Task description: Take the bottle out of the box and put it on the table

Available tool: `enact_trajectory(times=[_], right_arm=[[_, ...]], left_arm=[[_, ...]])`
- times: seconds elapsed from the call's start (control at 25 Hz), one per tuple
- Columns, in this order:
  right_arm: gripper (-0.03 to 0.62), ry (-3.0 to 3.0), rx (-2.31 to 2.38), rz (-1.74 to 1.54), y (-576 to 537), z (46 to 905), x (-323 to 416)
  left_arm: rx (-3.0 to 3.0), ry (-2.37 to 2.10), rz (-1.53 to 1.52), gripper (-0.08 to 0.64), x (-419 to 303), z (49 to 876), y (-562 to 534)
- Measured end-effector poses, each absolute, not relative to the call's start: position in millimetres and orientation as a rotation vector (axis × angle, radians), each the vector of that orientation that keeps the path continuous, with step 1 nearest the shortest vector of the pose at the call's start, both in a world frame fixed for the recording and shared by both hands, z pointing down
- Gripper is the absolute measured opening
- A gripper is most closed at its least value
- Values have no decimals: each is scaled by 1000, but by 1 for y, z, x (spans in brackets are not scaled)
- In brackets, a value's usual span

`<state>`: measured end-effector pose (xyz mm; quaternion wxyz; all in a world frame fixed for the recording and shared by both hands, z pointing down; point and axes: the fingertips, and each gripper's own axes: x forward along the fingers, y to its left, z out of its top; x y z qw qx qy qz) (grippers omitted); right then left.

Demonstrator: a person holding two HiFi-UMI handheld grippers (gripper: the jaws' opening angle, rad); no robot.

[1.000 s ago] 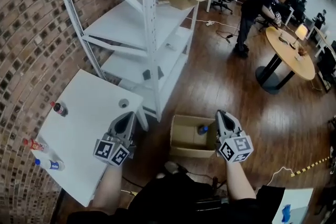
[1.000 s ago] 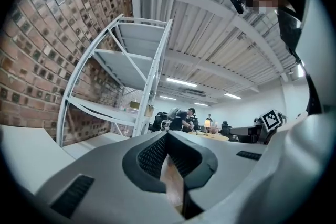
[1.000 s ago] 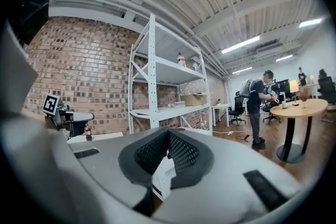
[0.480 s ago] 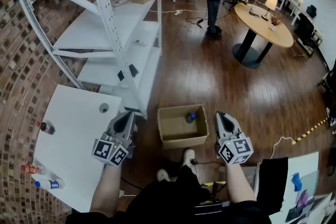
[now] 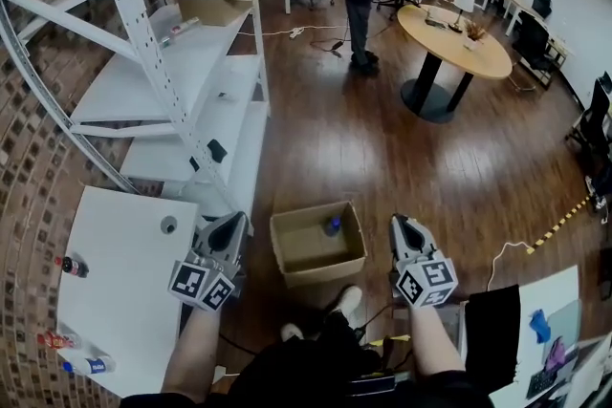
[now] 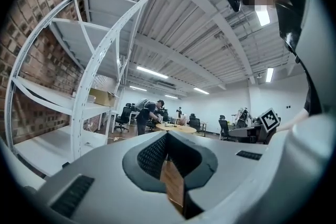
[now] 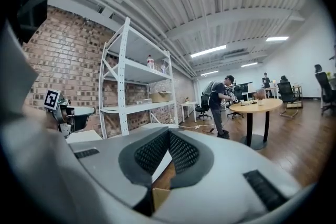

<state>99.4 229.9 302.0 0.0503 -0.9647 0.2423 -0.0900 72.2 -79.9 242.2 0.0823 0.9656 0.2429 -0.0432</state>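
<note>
In the head view I hold both tools low in front of me. My left gripper (image 5: 232, 223) is just beside the right edge of the white table (image 5: 124, 291), and my right gripper (image 5: 400, 225) is just right of the cardboard box (image 5: 320, 268). The box sits open on the wood floor between the two. The bottle (image 5: 332, 225) stands inside it, in the far right corner (blue cap up). Three other bottles (image 5: 72, 267) lie along the table's left edge.

In the left gripper view, my jaws are pressed together with nothing between them. Past them stand the white shelving rack (image 6: 94, 86) and a round table (image 6: 176, 126), where a person (image 6: 144, 115) bends over.

In the right gripper view, these jaws meet at the tips too and hold nothing. A bit of cardboard shows in the gap beneath the pads.
</note>
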Motion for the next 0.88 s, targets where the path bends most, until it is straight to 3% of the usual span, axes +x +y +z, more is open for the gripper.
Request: enact_trajectory(times=[0.44, 0.88], right_arm=[[5, 760, -2943, -261, 281, 302, 202], [5, 829, -2884, -492, 284, 384, 278]], left_arm=[[2901, 757, -80, 3, 176, 254, -15], [2858, 716, 163, 3, 258, 342, 26]])
